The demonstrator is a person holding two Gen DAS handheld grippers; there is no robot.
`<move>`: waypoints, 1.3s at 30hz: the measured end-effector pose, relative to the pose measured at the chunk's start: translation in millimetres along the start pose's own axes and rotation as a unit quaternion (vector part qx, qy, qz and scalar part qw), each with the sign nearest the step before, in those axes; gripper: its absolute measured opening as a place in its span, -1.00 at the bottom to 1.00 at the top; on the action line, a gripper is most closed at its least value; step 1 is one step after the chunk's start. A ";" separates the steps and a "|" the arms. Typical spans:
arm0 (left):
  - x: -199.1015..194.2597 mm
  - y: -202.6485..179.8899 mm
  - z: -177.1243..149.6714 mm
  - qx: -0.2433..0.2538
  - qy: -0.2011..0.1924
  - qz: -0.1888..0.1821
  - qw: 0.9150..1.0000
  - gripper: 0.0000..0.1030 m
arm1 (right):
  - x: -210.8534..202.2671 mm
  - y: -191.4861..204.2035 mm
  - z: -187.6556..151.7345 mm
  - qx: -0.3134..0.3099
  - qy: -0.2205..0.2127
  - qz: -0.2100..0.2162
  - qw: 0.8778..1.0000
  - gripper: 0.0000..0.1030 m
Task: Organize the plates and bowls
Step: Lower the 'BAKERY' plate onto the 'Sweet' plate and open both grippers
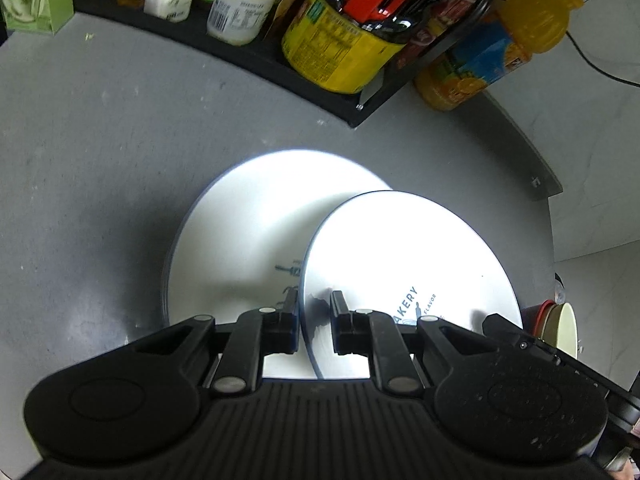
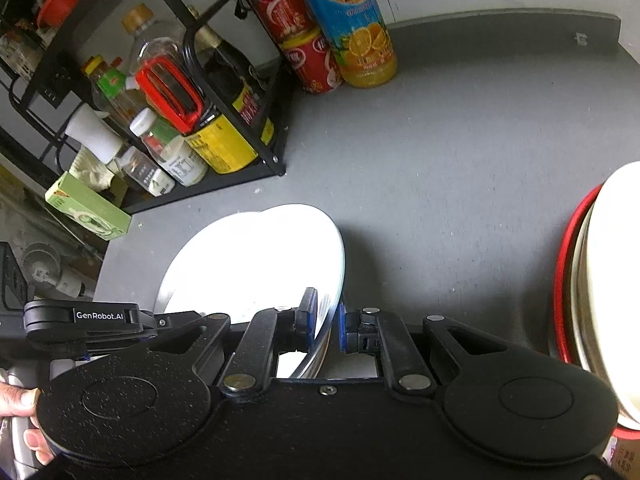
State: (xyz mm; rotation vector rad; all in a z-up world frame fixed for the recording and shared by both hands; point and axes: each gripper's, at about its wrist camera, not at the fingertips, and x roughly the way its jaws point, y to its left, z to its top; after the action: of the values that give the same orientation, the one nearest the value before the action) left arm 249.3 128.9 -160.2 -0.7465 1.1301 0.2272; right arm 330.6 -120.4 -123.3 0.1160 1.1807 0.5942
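Grey countertop (image 2: 440, 184), white plates (image 1: 248, 232), black rack (image 2: 224, 184), juice bottle (image 2: 352, 24)

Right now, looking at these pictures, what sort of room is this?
Most likely a home kitchen counter. A black metal rack holds sauce and seasoning bottles, a tall orange juice bottle stands beside it on the grey worktop, and white printed plates lie there.

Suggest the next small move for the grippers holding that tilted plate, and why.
Probably lower the tilted plate flat onto the plate stack and then release: both the left gripper and right gripper pinch its rim, and it overlaps the stack.
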 end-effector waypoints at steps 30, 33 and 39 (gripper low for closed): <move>-6.4 6.8 9.3 0.014 -0.008 0.084 0.996 -0.39 | 29.6 17.7 -16.4 -0.014 0.008 -0.030 0.999 -0.85; -16.8 6.5 9.2 0.019 -0.022 0.099 0.995 -0.10 | 29.3 14.7 -15.3 -0.008 0.008 -0.045 0.999 -0.86; -27.0 6.1 5.2 0.020 -0.043 0.098 0.994 0.06 | 26.3 9.2 -17.9 0.005 0.010 -0.036 0.999 -0.86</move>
State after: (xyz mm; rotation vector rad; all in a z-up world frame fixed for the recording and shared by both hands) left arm 238.2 142.1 -137.9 -0.5839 1.1236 0.3970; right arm 317.7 -103.6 -148.6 0.0768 1.2017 0.5264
